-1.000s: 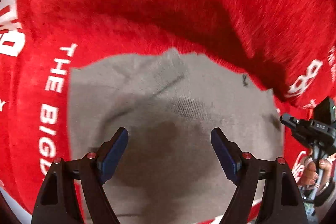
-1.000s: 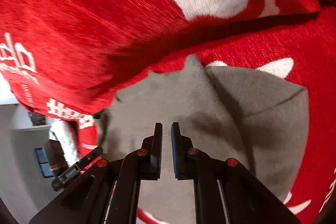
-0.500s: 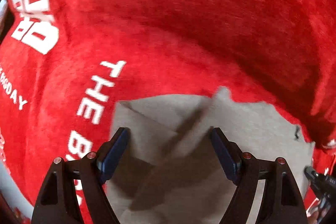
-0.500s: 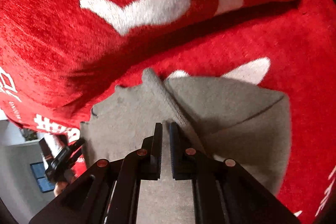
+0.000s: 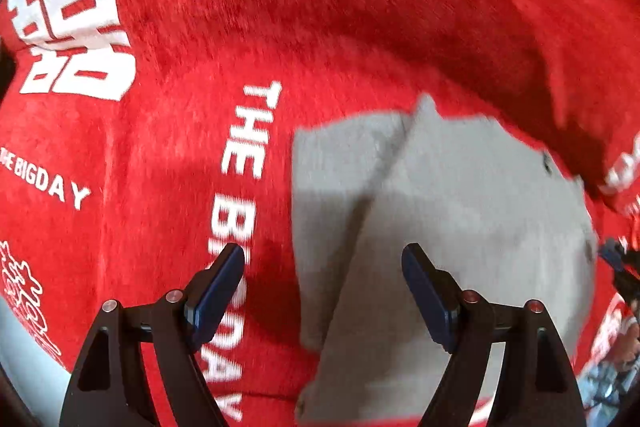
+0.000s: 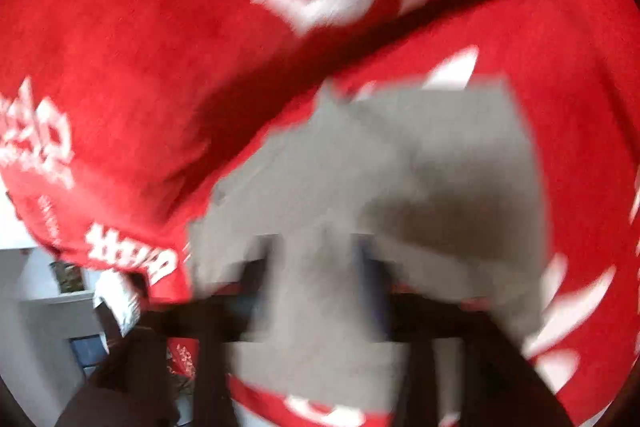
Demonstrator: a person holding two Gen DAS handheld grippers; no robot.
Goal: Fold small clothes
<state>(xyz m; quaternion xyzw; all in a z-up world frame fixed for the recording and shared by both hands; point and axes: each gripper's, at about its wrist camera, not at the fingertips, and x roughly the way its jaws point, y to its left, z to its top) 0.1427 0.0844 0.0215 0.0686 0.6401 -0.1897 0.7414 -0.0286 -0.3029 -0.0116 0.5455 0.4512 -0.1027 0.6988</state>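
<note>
Red printed blanket [image 5: 168,155] carries a folded grey garment [image 5: 460,211]; the left gripper [image 5: 323,269] hangs spread above it, the right gripper [image 6: 320,267] has just been opening, nothing pinched.

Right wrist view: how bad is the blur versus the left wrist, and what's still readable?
Right wrist view: heavy motion smear; right gripper fingers are dark streaks, jaws just opened, over the grey knitted garment; white lettering on the red plush blanket is illegible. Left wrist view: mild blur, left gripper sharp and open, "THE BIG DAY" readable, strong fisheye bending.
</note>
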